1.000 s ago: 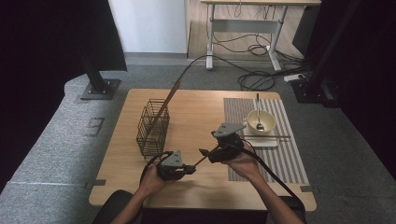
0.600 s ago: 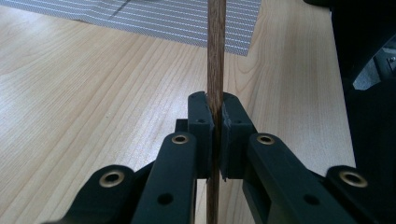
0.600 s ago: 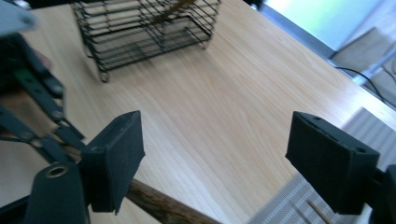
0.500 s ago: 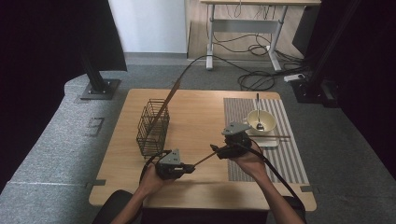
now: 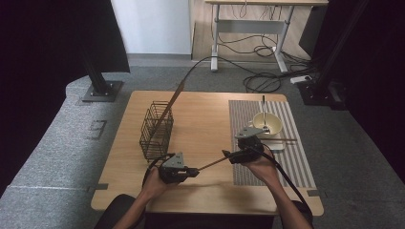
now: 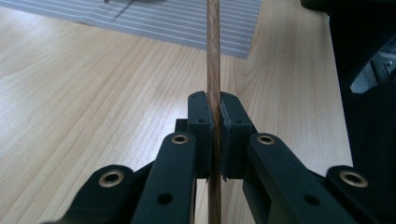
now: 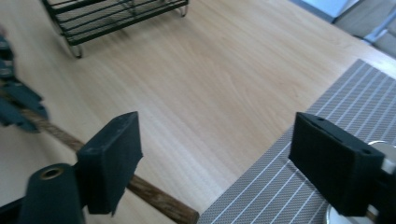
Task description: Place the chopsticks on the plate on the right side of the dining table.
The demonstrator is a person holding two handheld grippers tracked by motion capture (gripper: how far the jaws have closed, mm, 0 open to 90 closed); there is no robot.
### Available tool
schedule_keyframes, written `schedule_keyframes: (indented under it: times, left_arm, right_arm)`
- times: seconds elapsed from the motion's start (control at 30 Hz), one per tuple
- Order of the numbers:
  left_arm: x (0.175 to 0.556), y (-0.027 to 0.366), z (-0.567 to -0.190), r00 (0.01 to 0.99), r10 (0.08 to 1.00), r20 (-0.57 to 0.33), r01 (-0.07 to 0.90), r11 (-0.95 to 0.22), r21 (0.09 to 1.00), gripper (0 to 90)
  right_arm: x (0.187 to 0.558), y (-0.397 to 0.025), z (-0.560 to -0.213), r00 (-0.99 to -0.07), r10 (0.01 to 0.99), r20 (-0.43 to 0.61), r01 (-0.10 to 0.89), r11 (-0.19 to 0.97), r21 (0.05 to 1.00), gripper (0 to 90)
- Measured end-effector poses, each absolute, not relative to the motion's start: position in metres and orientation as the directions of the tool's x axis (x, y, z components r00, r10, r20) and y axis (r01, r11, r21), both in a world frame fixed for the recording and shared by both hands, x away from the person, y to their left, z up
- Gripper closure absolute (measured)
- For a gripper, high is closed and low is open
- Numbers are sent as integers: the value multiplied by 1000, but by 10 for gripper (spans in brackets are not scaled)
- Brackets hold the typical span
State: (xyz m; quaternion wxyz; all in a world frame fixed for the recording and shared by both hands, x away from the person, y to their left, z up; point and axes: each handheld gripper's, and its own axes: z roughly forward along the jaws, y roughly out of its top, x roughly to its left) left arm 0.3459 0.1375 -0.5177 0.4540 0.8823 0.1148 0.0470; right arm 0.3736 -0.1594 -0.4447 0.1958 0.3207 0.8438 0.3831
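Wooden table (image 5: 205,119) is carrying everything. Striped placemat (image 5: 291,157) is lying right of the wire basket (image 5: 155,131), well apart from it. Cream bowl (image 5: 267,123) is sitting on the mat, also right of the basket. Left gripper (image 5: 193,171) is hovering just in front of the basket, jaws pinching a thin wooden stick (image 6: 213,56) tight. Stick is slanting from there away from the basket to the right gripper (image 5: 228,155), whose jaws are standing wide, stick passing under them.

A recording lab is suggested. The wooden table (image 5: 200,119) is ringed by black curtains (image 5: 43,71), stands (image 5: 98,86) and floor cables (image 5: 260,78).
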Motion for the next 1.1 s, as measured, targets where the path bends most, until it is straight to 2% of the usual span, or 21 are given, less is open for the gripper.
schedule_keyframes:
  times: [0.2, 0.3, 0.33, 0.37, 0.43, 0.5, 0.57, 0.7, 0.8, 0.83, 0.87, 0.93, 0.97, 1.0, 1.1]
  left_arm:
    - [345, 135, -519, 976, 219, -2, 138, -607, 783, 850]
    - [344, 133, -520, 980, 198, -3, 128, -621, 774, 850]
    - [344, 133, -520, 980, 198, -3, 128, -621, 774, 850]
    - [344, 133, -520, 982, 191, -3, 124, -625, 771, 850]
    - [343, 132, -520, 983, 184, -5, 121, -628, 769, 850]
    - [343, 131, -520, 986, 167, -6, 113, -636, 763, 850]
    - [342, 130, -520, 987, 159, -8, 109, -639, 761, 850]
    - [341, 129, -521, 989, 148, -9, 104, -645, 757, 849]
    - [341, 128, -521, 991, 137, -6, 96, -655, 749, 850]
    - [341, 127, -522, 991, 135, -9, 96, -655, 750, 849]
    - [341, 127, -522, 991, 135, -9, 96, -655, 750, 849]
    - [341, 127, -522, 992, 130, -9, 93, -658, 747, 850]
    - [341, 127, -522, 992, 128, -11, 93, -657, 748, 849]
    - [341, 127, -522, 992, 128, -11, 93, -657, 748, 849]
    - [341, 127, -522, 992, 127, -9, 91, -661, 745, 849]
  right_arm:
    - [366, -160, -443, -771, 635, -53, 410, 558, 722, 123]
    - [358, -153, -446, -840, 543, -6, 384, 601, 701, 126]
    - [358, -153, -446, -840, 543, -6, 384, 601, 701, 126]
    - [353, -146, -450, -870, 493, 3, 361, 634, 684, 140]
    - [352, -144, -451, -875, 484, 4, 359, 643, 676, 153]
    - [349, -137, -457, -892, 451, -32, 327, 694, 641, 232]
    - [347, -133, -461, -898, 437, -60, 309, 719, 623, 260]
    - [344, -127, -466, -907, 414, -81, 287, 747, 600, 322]
    - [343, -124, -469, -916, 390, -97, 268, 772, 576, 400]
    - [341, -122, -471, -922, 374, -102, 256, 785, 564, 458]
    - [341, -122, -471, -922, 374, -102, 256, 785, 564, 458]
    - [340, -120, -473, -929, 351, -118, 233, 801, 552, 516]
    - [339, -118, -475, -932, 340, -124, 223, 810, 543, 571]
    - [339, -118, -475, -932, 340, -124, 223, 810, 543, 571]
    - [339, -117, -476, -937, 328, -120, 217, 817, 533, 649]
